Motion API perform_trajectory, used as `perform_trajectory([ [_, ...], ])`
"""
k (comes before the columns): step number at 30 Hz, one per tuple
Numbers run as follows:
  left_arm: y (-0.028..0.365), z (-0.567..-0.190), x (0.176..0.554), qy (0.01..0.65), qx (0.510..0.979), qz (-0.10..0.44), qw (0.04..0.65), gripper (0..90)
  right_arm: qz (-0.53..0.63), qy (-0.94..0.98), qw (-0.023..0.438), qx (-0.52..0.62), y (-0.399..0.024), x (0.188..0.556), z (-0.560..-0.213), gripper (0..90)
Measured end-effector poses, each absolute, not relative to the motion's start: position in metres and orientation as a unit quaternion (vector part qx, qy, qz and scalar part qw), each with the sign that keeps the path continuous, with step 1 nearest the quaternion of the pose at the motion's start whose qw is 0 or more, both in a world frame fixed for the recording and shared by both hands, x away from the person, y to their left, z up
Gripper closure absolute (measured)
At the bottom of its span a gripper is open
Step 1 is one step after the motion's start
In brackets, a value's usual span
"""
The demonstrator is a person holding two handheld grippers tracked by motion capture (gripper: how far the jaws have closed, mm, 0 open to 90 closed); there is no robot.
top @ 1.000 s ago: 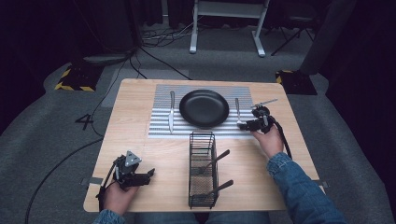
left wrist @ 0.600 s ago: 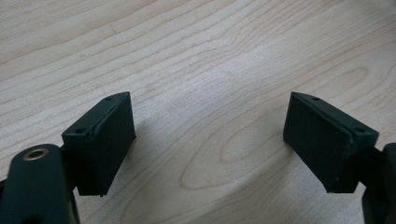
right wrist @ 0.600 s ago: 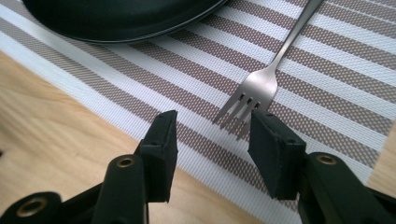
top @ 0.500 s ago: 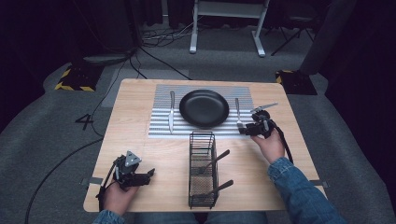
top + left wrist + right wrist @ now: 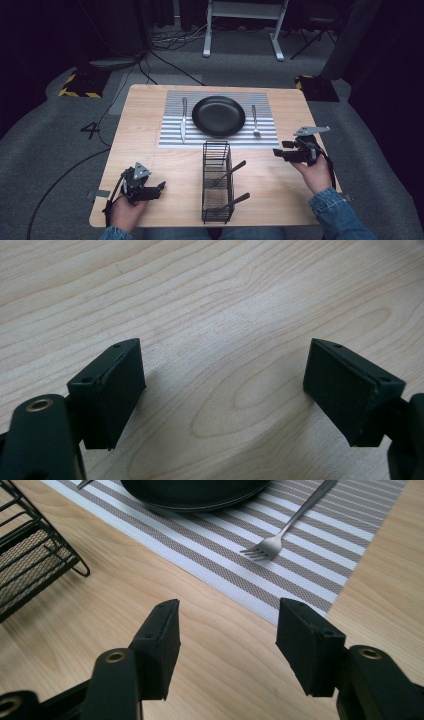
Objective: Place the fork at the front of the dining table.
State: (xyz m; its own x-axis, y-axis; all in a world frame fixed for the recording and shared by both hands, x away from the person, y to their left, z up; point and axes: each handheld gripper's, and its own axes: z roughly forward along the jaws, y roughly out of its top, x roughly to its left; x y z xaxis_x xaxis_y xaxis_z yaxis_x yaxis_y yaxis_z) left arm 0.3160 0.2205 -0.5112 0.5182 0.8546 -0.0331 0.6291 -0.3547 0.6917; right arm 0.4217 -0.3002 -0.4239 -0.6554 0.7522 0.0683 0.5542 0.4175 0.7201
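A black plate (image 5: 218,115) sits on a striped placemat (image 5: 170,137) at the table's far middle. A knife (image 5: 183,119) lies left of the plate and a fork (image 5: 255,120) right of it. My right gripper (image 5: 280,152) is open, empty, just off the mat's near right corner; in the right gripper view it (image 5: 227,637) points at the fork (image 5: 280,532) and plate (image 5: 195,492). My left gripper (image 5: 159,187) rests open near the table's front left; its view shows the gripper (image 5: 225,390) over bare wood.
A black wire basket (image 5: 216,181) lies on its side at the front middle, with dark-handled utensils (image 5: 231,170) sticking out. Its corner (image 5: 35,555) shows left of my right gripper. Cables and a stand's legs lie on the floor beyond the table.
My right gripper has drawn back from the fork toward the near right of the table. The left gripper has stayed put.
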Motion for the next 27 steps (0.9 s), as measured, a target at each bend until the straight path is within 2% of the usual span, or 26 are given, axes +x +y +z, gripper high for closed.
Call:
perform_trajectory([
  [9,0.22,-0.511,0.316,0.46,0.806,0.17,0.331,16.8,0.388,0.816,0.148,0.401,-0.336,0.38,-0.433,40.0],
  [20,0.22,-0.511,0.317,0.462,0.805,0.169,0.332,16.8,0.378,0.797,0.178,0.436,-0.365,0.355,-0.455,38.3],
  [27,0.22,-0.511,0.317,0.462,0.805,0.169,0.333,16.8,0.38,0.791,0.174,0.446,-0.376,0.343,-0.471,36.5],
])
